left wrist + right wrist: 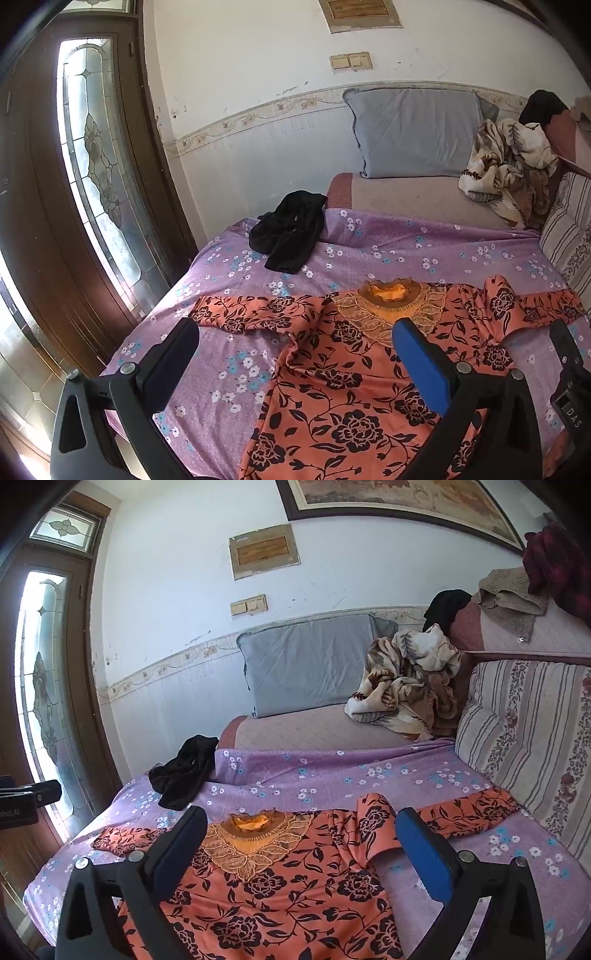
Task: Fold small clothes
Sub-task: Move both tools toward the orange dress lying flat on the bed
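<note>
An orange dress with black flower print and gold embroidered neckline (343, 373) (266, 882) lies spread flat on the purple floral bedsheet (388, 254) (332, 775), filling the lower centre of both views, sleeves extended left and right. The right sleeve is partly doubled over near the shoulder. The left gripper (295, 343) is above the dress at lower frame, jaws wide apart, holding nothing. The right gripper (301, 829) is likewise above the dress with jaws spread wide and nothing between them. A crumpled black garment (290, 232) (184, 771) sits on the sheet, upper left of the dress, well apart from it. A grey pillow (413, 133) (310, 664) leans against the wall beside a beige leaf-patterned blanket (506, 170) (406, 683).
</note>
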Action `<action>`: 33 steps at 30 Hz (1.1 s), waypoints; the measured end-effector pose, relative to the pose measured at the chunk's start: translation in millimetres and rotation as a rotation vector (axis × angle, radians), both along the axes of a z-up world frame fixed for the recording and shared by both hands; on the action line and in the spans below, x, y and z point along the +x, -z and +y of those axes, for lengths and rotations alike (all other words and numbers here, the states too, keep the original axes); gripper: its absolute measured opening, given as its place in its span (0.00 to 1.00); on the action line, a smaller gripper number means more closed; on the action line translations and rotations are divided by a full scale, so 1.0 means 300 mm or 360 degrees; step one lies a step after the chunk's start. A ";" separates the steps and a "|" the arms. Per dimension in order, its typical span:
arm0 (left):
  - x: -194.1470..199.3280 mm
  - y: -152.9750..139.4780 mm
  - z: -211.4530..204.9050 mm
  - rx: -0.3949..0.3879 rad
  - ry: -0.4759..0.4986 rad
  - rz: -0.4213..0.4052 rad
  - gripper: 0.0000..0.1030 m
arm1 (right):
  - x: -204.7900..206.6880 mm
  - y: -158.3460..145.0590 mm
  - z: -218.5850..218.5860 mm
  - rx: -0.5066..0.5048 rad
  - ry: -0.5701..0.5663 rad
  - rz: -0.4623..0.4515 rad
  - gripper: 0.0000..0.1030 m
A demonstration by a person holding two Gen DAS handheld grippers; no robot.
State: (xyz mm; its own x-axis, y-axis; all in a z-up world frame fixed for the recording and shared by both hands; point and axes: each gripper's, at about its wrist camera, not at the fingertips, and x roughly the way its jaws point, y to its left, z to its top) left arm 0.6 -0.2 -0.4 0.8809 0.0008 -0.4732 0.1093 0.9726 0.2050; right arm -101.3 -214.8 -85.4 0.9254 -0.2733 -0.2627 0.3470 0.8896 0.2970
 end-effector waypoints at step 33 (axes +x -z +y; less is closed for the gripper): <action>0.021 0.034 0.006 -0.0025 0.0001 -0.0029 1.00 | 0.027 0.042 0.058 -0.0133 -0.0080 0.0042 1.00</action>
State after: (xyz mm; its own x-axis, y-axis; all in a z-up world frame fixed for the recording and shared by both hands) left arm 6.8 1.7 -10.7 0.8894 -0.0072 -0.4571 0.1064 0.9757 0.1917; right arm -93.2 -197.4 -98.0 0.9316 -0.2487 -0.2652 0.3081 0.9273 0.2125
